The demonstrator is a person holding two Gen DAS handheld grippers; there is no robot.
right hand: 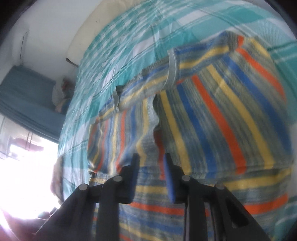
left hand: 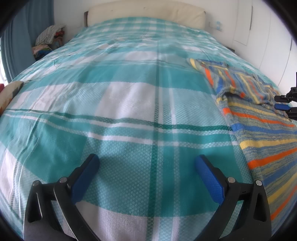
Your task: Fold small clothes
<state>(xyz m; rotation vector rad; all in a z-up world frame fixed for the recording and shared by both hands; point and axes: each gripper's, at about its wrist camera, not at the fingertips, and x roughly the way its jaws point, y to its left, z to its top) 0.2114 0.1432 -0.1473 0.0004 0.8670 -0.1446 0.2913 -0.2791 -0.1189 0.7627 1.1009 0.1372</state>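
Lying crumpled, striped shorts sit beneath slightly parted right tongs; left tongs released.

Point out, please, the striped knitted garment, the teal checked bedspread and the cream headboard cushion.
Striped knitted garment with orange, blue and yellow bands (left hand: 263,129): left wrist view, on its flat lower part.
Teal checked bedspread (left hand: 120,96): left wrist view, on a bare middle patch.
Cream headboard cushion (left hand: 144,11): left wrist view, on its front face.

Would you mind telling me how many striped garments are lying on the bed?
1: the striped garment lies on the checked bedspread, partly folded over itself; more may be out of frame.
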